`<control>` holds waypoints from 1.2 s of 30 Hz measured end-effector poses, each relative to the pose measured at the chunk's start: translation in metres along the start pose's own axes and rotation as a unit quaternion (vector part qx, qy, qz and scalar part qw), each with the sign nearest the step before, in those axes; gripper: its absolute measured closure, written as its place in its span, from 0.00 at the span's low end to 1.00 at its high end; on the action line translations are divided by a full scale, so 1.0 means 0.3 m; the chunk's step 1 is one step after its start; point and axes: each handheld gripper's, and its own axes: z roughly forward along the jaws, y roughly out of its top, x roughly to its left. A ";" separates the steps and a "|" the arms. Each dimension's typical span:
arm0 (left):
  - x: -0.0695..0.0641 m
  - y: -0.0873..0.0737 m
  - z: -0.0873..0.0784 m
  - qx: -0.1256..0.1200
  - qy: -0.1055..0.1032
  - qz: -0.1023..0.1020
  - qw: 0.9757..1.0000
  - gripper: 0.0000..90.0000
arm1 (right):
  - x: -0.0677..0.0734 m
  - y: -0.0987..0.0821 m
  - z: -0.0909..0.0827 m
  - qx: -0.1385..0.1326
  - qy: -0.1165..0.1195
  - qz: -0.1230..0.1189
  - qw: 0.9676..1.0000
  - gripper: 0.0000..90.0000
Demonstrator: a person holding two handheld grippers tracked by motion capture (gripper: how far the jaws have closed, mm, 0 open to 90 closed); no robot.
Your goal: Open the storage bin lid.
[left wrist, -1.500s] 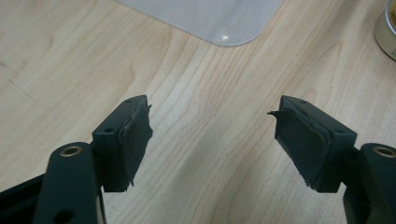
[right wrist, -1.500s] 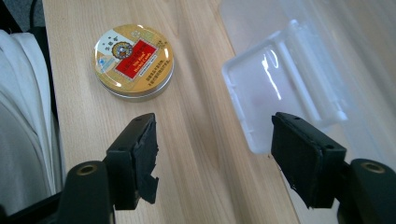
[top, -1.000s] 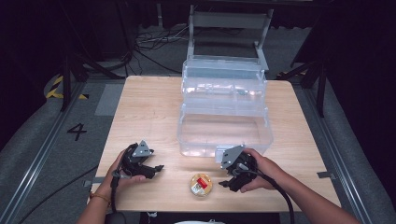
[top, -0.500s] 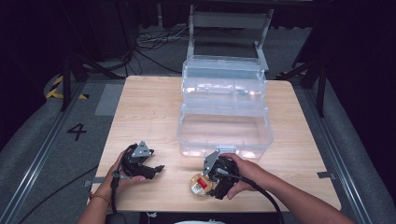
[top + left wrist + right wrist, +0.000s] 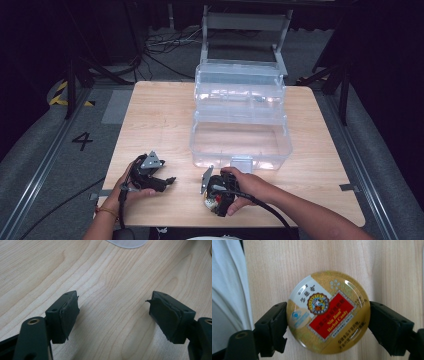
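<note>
High view: we see the left gripper [image 5: 167, 181] low on the counter [image 5: 155, 120], near its front edge, jaws spread with nothing between them. Right gripper [image 5: 212, 200] sits near the front edge too, pointed down over the tin [image 5: 210, 201], which is mostly hidden under it. Clear box [image 5: 240, 117] stands open just behind the right hand [image 5: 247, 185], well apart from the left one.

Left gripper view: we see both jaws wide apart over bare wood, nothing held; a pale rounded edge of something shows at the top, can't tell what.

Right gripper view: the tin [image 5: 328, 311] lies flat on the counter, round, gold lid with a red label, right between the jaws. Jaws have just been opening. Both pads sit at the tin's rim, left and right; we can't tell whether they press on it or just flank it. White cloth [image 5: 227, 290] along the left edge.
</note>
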 end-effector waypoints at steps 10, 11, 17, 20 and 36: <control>0.000 0.000 0.000 0.000 0.000 0.000 1.000 0.27 | -0.008 0.007 0.023 0.015 0.000 -0.007 1.000 0.22; 0.000 0.000 0.000 0.000 0.000 0.000 1.000 0.27 | -0.009 0.003 0.023 0.010 -0.003 -0.005 1.000 0.22; 0.000 0.000 0.000 0.000 -0.001 0.000 1.000 0.26 | -0.016 -0.042 0.007 0.014 -0.010 -0.011 1.000 0.23; 0.000 0.000 0.000 0.000 -0.001 0.000 1.000 0.26 | -0.022 -0.074 -0.007 0.013 -0.011 -0.008 1.000 0.23; 0.000 0.000 0.000 0.000 -0.002 -0.001 1.000 0.26 | -0.055 -0.265 -0.110 0.016 -0.021 0.026 0.999 0.23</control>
